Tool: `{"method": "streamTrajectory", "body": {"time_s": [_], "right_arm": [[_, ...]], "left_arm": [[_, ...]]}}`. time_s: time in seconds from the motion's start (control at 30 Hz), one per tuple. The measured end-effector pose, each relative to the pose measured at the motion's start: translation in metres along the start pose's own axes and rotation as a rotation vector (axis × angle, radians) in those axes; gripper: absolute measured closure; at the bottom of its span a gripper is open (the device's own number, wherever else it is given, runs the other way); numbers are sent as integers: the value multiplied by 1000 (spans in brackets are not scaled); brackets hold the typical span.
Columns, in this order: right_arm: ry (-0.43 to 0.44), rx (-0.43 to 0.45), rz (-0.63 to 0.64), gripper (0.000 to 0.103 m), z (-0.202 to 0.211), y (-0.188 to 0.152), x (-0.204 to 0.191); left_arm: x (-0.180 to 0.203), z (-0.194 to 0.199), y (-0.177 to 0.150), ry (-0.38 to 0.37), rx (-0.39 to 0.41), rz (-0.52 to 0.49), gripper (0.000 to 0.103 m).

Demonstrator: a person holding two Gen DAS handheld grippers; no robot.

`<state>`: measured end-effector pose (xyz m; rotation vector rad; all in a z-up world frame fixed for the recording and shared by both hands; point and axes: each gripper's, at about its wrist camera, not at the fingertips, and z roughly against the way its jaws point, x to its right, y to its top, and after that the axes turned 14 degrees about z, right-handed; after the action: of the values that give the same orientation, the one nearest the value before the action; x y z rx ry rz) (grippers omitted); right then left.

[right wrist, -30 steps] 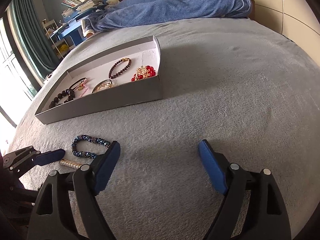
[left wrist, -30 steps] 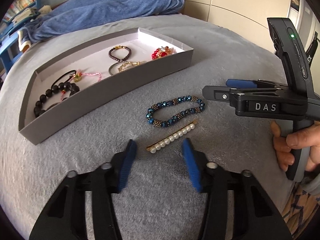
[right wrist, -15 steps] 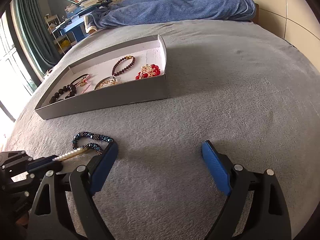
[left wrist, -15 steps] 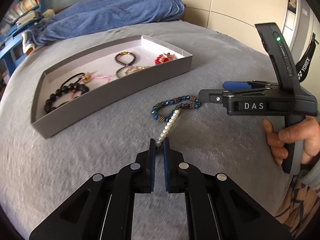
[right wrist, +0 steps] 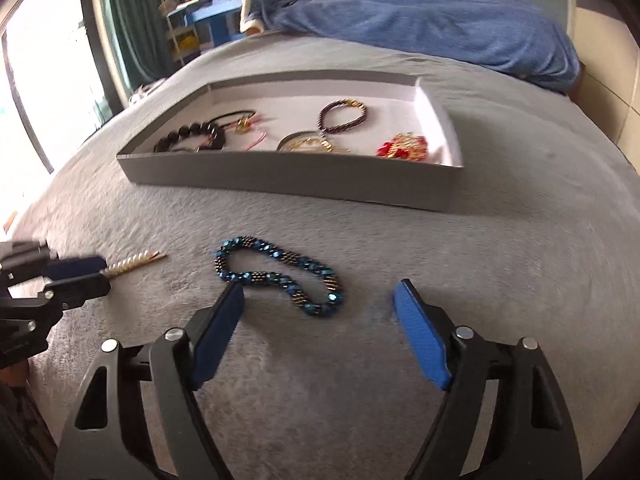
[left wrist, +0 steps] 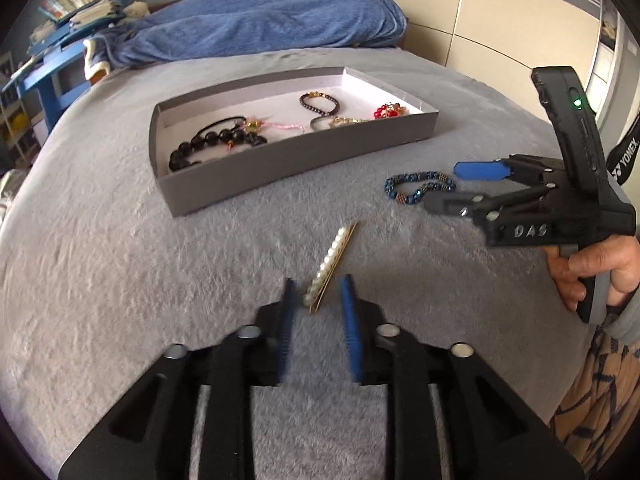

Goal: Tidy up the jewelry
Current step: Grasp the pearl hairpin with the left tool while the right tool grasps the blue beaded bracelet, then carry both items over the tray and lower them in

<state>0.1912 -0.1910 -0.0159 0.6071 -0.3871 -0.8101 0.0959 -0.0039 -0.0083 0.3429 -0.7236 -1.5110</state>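
A pearl hair clip (left wrist: 330,266) lies on the grey bedspread, its near end between the tips of my left gripper (left wrist: 318,288), whose jaws stand a little apart and do not grip it. It also shows in the right wrist view (right wrist: 134,262). A blue beaded bracelet (right wrist: 280,276) lies just ahead of my open right gripper (right wrist: 320,300), slightly left of centre. In the left wrist view the bracelet (left wrist: 418,188) lies at the right gripper's (left wrist: 448,186) tips. A grey tray (left wrist: 280,160) behind holds several bracelets.
A blue blanket (left wrist: 260,24) lies across the far end of the bed. Blue shelves with books (left wrist: 60,20) stand at the far left. Cabinet doors (left wrist: 500,20) are at the far right. A window (right wrist: 40,80) is at the left in the right wrist view.
My left gripper, shut on the pearl clip half a second ago, has opened a little after dragging it away from the bracelet. My right gripper has moved in over the blue bracelet.
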Motion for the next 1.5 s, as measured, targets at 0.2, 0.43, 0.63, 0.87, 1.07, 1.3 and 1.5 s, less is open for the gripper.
{"method": "streamTrajectory", "body": {"time_s": [0.2, 0.43, 0.63, 0.87, 1.07, 1.3, 1.5], "right_arm": [[28, 16, -20, 72, 1, -3, 5], [62, 45, 29, 88, 7, -1, -6], [105, 135, 30, 88, 27, -6, -14], [133, 219, -55, 89, 48, 1, -1], [144, 272, -91, 89, 63, 14, 5], [133, 292, -106, 89, 70, 27, 11], [119, 308, -100, 89, 74, 47, 17]], "left_arm": [[10, -22, 10, 25, -31, -48, 62], [10, -23, 8, 23, -24, -40, 86], [2, -14, 8, -16, -14, 25, 95], [-2, 3, 17, -25, 24, 45, 95], [-4, 15, 34, -28, 58, 46, 95], [-8, 15, 53, -32, 74, 72, 95], [-9, 8, 77, -38, 77, 88, 94]]}}
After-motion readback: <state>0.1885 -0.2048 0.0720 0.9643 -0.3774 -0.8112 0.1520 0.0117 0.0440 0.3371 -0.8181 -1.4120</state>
